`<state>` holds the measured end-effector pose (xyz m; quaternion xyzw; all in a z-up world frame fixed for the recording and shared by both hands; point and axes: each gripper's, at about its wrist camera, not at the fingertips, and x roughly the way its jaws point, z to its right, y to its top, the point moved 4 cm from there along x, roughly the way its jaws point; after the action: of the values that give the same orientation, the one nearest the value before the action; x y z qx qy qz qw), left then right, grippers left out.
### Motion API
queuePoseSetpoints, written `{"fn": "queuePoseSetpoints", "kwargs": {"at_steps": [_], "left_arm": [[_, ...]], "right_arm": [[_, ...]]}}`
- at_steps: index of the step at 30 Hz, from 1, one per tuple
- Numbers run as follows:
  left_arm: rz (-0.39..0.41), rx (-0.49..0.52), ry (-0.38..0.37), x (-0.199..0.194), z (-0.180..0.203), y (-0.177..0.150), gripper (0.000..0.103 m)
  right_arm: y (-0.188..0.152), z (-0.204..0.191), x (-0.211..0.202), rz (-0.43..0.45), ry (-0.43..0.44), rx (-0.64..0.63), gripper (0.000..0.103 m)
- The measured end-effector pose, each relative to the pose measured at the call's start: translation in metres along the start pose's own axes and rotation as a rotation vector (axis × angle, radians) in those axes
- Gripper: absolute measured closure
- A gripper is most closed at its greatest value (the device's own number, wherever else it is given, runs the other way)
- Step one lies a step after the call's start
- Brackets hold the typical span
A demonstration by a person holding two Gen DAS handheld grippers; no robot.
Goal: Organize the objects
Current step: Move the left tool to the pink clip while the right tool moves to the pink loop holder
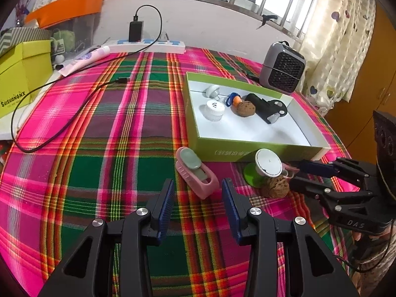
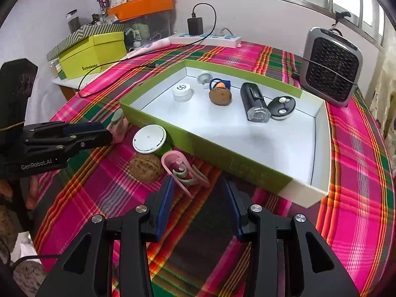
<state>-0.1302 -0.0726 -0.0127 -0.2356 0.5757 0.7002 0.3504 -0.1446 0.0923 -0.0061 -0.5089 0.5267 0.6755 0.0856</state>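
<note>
Left wrist view: left gripper [image 1: 196, 189] hovering unclenched, empty, pink plastic clip [image 1: 195, 173] lying just ahead; right gripper [image 2: 198, 188] likewise unclenched, pink ring pacifier [image 2: 182, 168] lying just ahead

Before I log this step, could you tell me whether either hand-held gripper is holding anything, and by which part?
Nothing is held: the left hand-held gripper and the right hand-held gripper are both open.
</note>
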Motion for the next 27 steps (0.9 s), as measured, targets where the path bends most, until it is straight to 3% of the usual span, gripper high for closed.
{"fn": "queuePoseSetpoints", "kwargs": {"at_steps": [12,27], "left_arm": [[-0.007,-0.002,0.017,0.009,0.0,0.011,0.065],[-0.032,-0.019,0.04,0.018,-0.003,0.01,0.065]], "right_arm": [[0.005,-0.01,0.017,-0.038,0.002,-0.098,0.062],[0.005,-0.014,0.018,-0.032,-0.015,-0.09,0.062]]}}
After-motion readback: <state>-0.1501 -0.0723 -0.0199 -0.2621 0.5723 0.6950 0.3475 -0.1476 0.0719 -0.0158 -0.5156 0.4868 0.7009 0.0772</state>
